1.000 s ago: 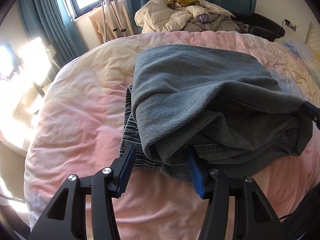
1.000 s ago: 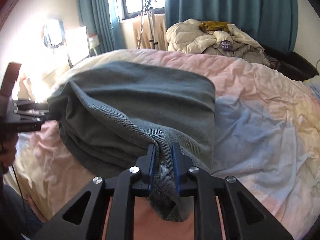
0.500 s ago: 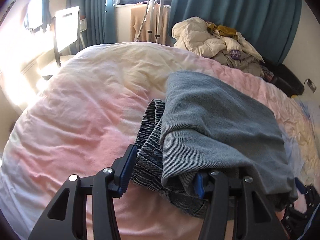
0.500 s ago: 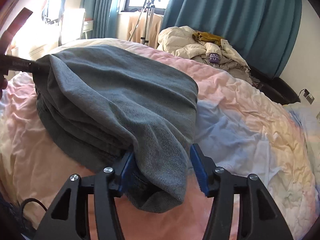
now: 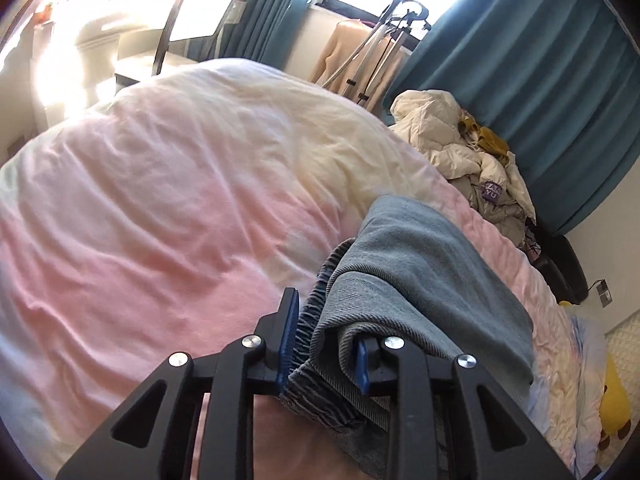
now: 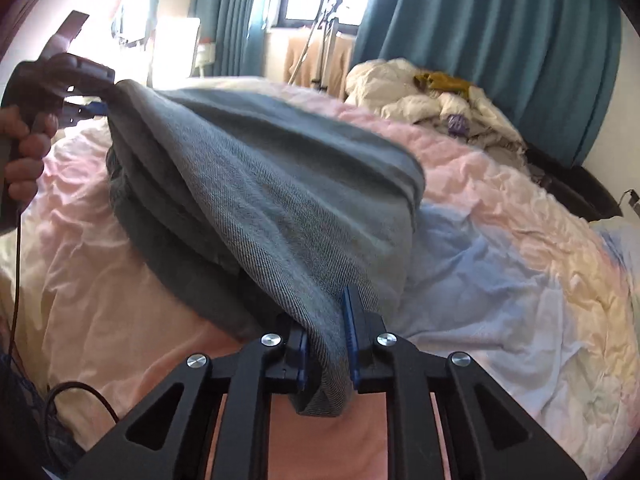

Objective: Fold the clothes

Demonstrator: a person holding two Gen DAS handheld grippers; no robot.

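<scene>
Jeans (image 6: 272,200), folded thick, hang between both claws above the bed (image 6: 500,240): left claw (image 5: 324,344) and right claw (image 6: 326,344) each pinch a corner. Inner layers (elastic waistband at 11 o'clock of the left claw) could slide out and unfold the bundle if either grip loosens.

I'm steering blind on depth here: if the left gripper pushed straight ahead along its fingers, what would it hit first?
The left gripper is already clamped on the folded grey-blue denim jeans, so it would drive further into them. Beyond their far fold lies the pink and cream duvet; how far off is unclear.
</scene>
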